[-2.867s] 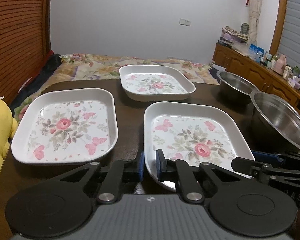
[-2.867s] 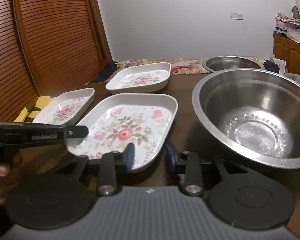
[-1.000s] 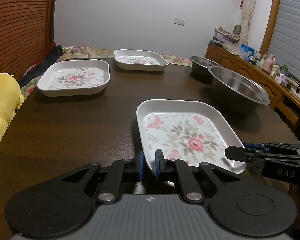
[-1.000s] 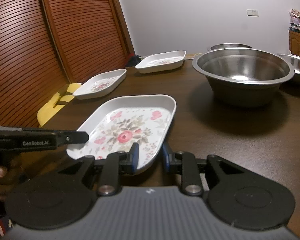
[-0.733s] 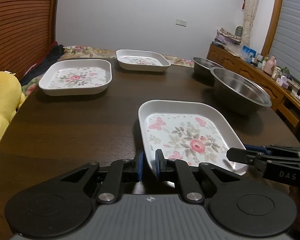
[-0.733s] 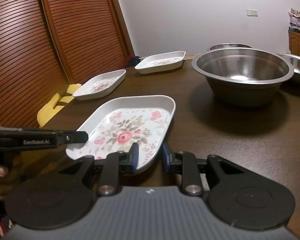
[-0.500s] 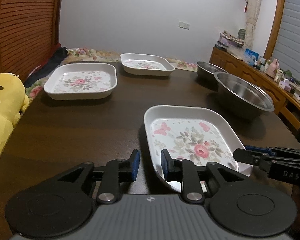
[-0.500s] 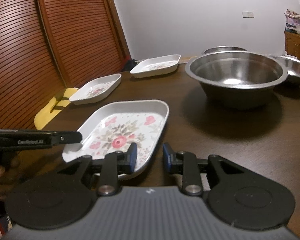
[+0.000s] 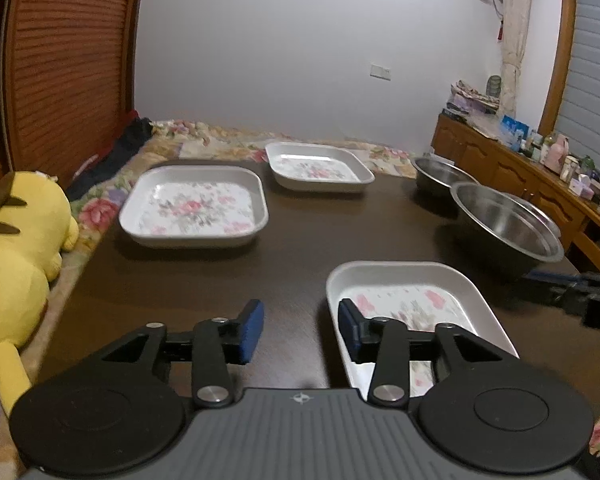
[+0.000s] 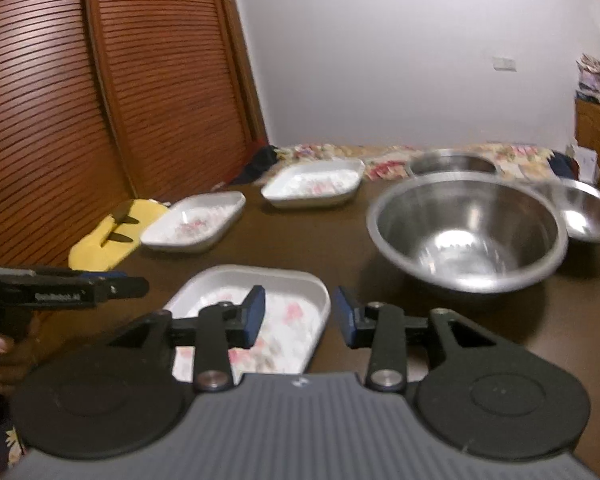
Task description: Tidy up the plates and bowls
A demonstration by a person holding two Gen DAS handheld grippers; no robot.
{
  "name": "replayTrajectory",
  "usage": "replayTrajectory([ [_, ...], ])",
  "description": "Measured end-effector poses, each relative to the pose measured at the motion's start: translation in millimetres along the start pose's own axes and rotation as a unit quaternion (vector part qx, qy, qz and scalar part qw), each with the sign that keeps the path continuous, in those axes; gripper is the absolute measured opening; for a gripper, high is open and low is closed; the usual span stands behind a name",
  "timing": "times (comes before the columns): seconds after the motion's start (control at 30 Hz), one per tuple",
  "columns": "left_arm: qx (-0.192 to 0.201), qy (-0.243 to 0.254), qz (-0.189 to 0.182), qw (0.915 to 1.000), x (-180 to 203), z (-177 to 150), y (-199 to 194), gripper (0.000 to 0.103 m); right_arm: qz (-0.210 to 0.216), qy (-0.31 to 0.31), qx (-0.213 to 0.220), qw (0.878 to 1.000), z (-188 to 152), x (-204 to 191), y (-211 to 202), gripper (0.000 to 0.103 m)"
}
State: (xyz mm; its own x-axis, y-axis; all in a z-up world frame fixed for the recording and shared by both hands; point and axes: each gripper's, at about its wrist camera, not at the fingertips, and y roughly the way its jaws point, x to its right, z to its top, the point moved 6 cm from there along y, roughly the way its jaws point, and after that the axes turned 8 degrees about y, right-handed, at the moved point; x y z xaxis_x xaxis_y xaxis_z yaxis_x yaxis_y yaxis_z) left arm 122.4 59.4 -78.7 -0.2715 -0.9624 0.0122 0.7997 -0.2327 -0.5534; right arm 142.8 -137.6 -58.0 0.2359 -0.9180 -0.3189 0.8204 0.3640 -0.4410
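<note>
Now both hand-held grippers, left (image 9: 300, 330) and right (image 10: 300, 318), hang with fingers apart over the near plate (image 9: 412, 300), which lies flat on the worktop (image 9: 292, 240), two more plates (image 9: 194, 206) and steel bowls (image 10: 468, 228) farther back.

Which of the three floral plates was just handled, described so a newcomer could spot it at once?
Start at the dark wooden table and look to its near edge, right in front of both tools. The near floral plate lies there alone, beside the large steel bowl. Unlike the two other floral plates at the far side, it sits between the open left tool and right tool.
</note>
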Motion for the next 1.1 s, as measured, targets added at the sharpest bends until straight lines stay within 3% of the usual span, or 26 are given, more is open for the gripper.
replayTrajectory([
  [0.1,0.013,0.007,0.007,0.9999,-11,11,-3,0.053,0.020,-0.016,0.002,1.000,18,-16,4,0.049],
  [0.27,0.030,0.025,0.027,0.9989,-37,32,-3,0.058,0.048,-0.050,-0.009,0.998,45,-43,28,0.049],
  [0.47,0.028,0.027,0.047,0.9982,-78,46,11,0.058,0.074,-0.049,-0.051,0.995,60,-70,79,0.049],
  [0.87,0.003,0.011,0.046,0.9989,-148,54,64,0.058,0.063,-0.064,-0.128,0.988,61,-96,159,0.049],
  [1.1,-0.012,0.000,0.028,0.9995,-163,50,93,0.055,0.040,-0.048,-0.156,0.986,57,-93,203,0.049],
])
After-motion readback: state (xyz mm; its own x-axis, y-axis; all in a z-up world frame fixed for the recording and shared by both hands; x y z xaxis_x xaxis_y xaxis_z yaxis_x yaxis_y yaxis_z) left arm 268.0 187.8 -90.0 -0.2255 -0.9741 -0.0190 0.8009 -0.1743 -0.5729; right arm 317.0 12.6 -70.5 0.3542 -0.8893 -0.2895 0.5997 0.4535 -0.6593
